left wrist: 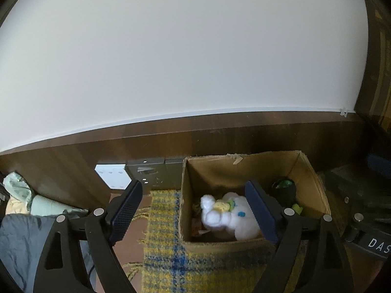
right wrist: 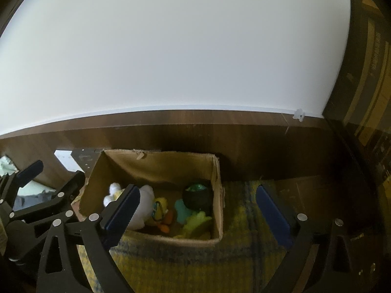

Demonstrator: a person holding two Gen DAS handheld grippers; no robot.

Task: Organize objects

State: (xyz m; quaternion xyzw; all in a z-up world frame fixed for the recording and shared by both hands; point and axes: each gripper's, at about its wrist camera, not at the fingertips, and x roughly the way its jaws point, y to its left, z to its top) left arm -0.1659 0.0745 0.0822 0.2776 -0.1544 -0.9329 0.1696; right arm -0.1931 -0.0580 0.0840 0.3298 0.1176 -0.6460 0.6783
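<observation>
An open cardboard box (left wrist: 254,163) (right wrist: 217,195) stands on a yellow and blue plaid rug (left wrist: 166,256) (right wrist: 244,239) against a dark wood wall panel. Inside lie a white plush toy (left wrist: 234,217) (right wrist: 146,202), a yellow duck toy (right wrist: 161,210), a teal toy (right wrist: 182,211), a lime green toy (right wrist: 195,224) and a black and green round object (left wrist: 284,189) (right wrist: 196,195). My left gripper (left wrist: 195,212) is open and empty in front of the box. My right gripper (right wrist: 198,216) is open and empty, level with the box's right part. The left gripper also shows in the right wrist view (right wrist: 51,183).
Grey and pale green bedding (left wrist: 29,210) lies at the left. A white panel (left wrist: 113,175) and a dark flat panel (left wrist: 154,173) lean on the wall left of the box. Dark shelving (right wrist: 361,97) rises at the right. Bare floor (left wrist: 132,249) shows left of the rug.
</observation>
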